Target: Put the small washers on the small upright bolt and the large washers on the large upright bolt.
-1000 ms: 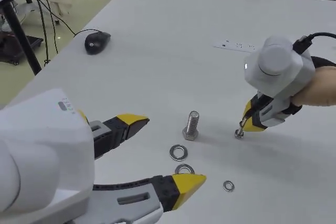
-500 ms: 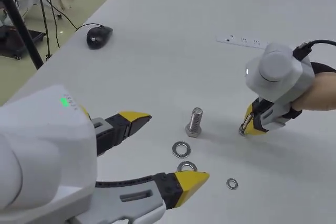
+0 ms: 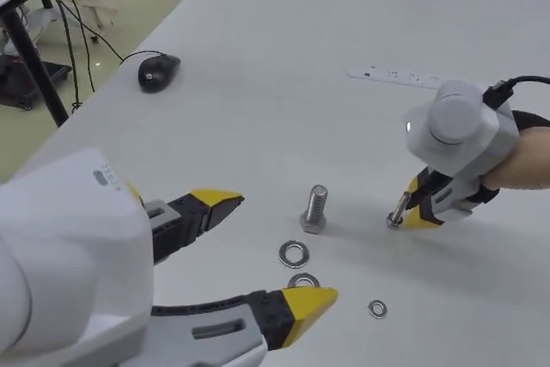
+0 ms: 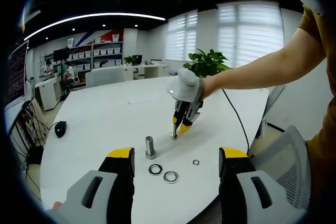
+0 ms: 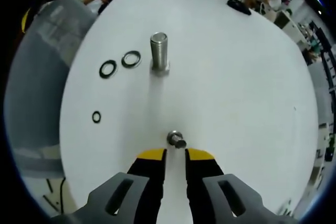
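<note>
The small bolt (image 5: 177, 140) sits just beyond the right gripper (image 5: 175, 153)'s narrowly parted, empty jaws, while the left gripper (image 4: 178, 156)'s jaws gape wide.

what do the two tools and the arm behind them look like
The left tool and right tool share white rounded bodies, grey-black jaws with yellow tips. A black cable leaves the right one. The person wears a mustard short sleeve.
</note>
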{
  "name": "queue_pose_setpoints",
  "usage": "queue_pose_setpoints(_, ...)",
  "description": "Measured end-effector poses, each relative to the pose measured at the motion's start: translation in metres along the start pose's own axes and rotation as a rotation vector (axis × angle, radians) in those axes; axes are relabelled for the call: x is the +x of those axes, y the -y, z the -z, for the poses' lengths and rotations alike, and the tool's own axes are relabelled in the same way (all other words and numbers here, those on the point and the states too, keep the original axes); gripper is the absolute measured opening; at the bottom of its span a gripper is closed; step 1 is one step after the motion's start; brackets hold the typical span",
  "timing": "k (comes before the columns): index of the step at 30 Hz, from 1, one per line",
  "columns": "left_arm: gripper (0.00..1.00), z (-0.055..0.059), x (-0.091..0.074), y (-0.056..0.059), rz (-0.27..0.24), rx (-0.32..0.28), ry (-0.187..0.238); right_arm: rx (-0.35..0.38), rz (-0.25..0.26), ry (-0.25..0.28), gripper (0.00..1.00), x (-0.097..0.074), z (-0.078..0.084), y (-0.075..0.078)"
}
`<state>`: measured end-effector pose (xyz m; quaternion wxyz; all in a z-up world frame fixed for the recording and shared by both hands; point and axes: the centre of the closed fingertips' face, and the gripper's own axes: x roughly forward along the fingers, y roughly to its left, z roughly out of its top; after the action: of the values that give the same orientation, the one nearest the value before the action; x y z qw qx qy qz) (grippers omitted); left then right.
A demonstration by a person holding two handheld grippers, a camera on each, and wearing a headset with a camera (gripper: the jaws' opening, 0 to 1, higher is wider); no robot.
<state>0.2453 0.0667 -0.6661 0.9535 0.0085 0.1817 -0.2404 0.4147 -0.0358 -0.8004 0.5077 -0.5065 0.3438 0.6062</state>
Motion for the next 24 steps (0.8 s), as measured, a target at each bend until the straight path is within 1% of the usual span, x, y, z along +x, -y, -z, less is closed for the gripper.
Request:
queue_pose_setpoints(3,0.64,-0.003,-0.002,0.002,0.002,0.012,0.007,0.003,0.006,0.003,0.15,-0.007,0.000,-0.005)
queue_pose_setpoints(7,0.64,-0.005,-0.004,0.006,0.006,0.025,0.008,0.005,0.014,0.006,0.15,-0.014,0.000,-0.012)
queue_pose_setpoints(8,0.64,-0.006,-0.005,0.007,0.007,0.028,0.010,0.008,0.015,0.010,0.15,-0.015,0.000,-0.012)
queue_pose_setpoints(10,0.64,-0.007,-0.008,0.009,0.009,0.034,0.012,0.011,0.016,0.022,0.15,-0.020,-0.002,-0.018)
queue_pose_setpoints(13,0.64,-0.008,-0.011,0.012,0.010,0.047,0.020,0.007,0.017,0.032,0.15,-0.028,-0.006,-0.032)
queue_pose_setpoints(16,0.64,-0.010,-0.014,0.014,0.008,0.056,0.029,0.006,0.015,0.042,0.16,-0.030,-0.010,-0.046)
queue_pose_setpoints(19,0.64,-0.012,-0.018,0.015,0.004,0.061,0.044,0.008,-0.002,0.052,0.17,-0.027,-0.015,-0.063)
queue_pose_setpoints(20,0.64,-0.012,-0.019,0.016,0.003,0.066,0.048,0.000,-0.010,0.051,0.18,-0.025,-0.016,-0.071)
queue_pose_setpoints(24,0.65,-0.011,-0.022,0.020,0.012,0.076,0.046,-0.011,-0.032,0.054,0.19,-0.015,-0.023,-0.090)
